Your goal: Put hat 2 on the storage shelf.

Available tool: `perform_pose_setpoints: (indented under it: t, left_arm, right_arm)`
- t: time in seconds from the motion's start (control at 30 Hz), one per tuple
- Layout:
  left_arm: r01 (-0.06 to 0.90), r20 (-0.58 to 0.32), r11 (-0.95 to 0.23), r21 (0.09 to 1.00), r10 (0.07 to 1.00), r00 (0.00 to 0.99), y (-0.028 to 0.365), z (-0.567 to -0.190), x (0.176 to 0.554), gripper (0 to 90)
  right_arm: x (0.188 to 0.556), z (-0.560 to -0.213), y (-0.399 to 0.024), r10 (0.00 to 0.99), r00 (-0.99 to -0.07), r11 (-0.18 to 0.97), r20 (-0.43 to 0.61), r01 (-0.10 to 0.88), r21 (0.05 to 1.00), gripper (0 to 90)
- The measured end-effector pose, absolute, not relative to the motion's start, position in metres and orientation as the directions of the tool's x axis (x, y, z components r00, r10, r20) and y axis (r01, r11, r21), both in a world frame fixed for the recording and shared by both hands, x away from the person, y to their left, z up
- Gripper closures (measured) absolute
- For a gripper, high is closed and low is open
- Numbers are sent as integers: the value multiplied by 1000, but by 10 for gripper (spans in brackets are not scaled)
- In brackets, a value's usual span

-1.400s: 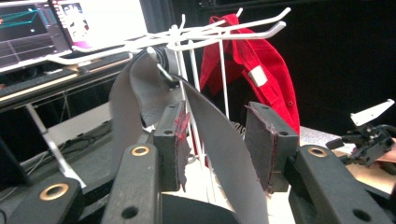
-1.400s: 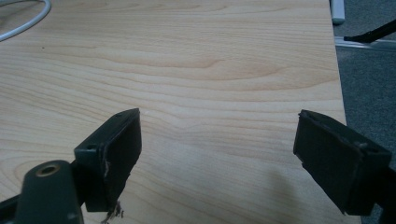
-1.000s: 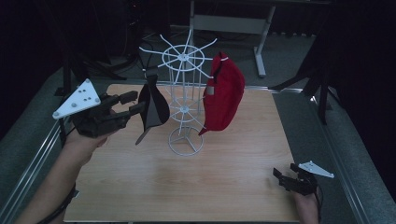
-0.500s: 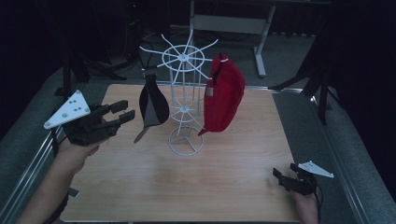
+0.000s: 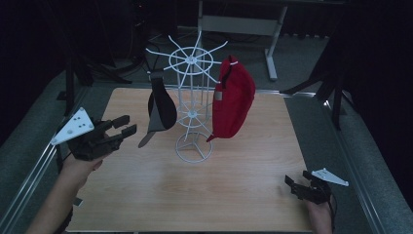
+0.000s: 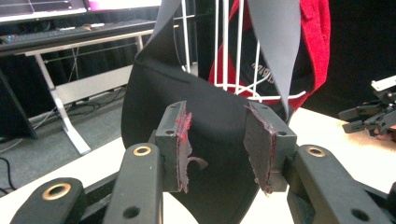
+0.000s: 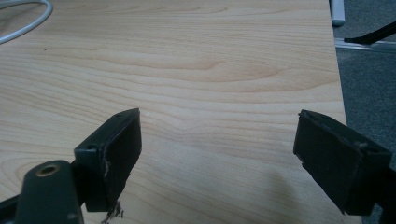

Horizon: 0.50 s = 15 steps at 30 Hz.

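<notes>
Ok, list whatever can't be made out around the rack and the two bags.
- Black bag: how it hooks on the rack; high view, too dim and small.
- Red bag: mostly hidden behind the black bag and a grey strap in the left gripper view.
- Rack's top: cut off by that view's upper edge.
- Rack in the right gripper view: its base is cropped at the corner.

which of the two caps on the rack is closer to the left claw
The black cap, hanging on the rack's left side just ahead of the open left claw. The red cap hangs on the far side.
</notes>
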State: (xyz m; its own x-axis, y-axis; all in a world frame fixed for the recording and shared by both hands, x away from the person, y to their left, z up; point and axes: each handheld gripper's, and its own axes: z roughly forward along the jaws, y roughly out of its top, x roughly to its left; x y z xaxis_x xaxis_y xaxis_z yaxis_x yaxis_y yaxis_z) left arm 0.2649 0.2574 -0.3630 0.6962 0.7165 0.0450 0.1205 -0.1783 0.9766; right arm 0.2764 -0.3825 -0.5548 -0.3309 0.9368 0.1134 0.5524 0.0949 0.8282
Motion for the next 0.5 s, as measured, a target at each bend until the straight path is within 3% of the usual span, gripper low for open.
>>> perform_pose_setpoints:
  t: [0.23, 0.5]
  left_arm:
    - [116, 38, -153, 981, 746, 665, 268, -387, 259, 604]
    - [195, -24, -132, 972, 768, 640, 283, -425, 256, 605]
  right_arm:
    - [276, -555, -383, 936, -331, 90, 119, 552, 829, 150]
    - [276, -555, -382, 936, -332, 93, 115, 552, 829, 150]
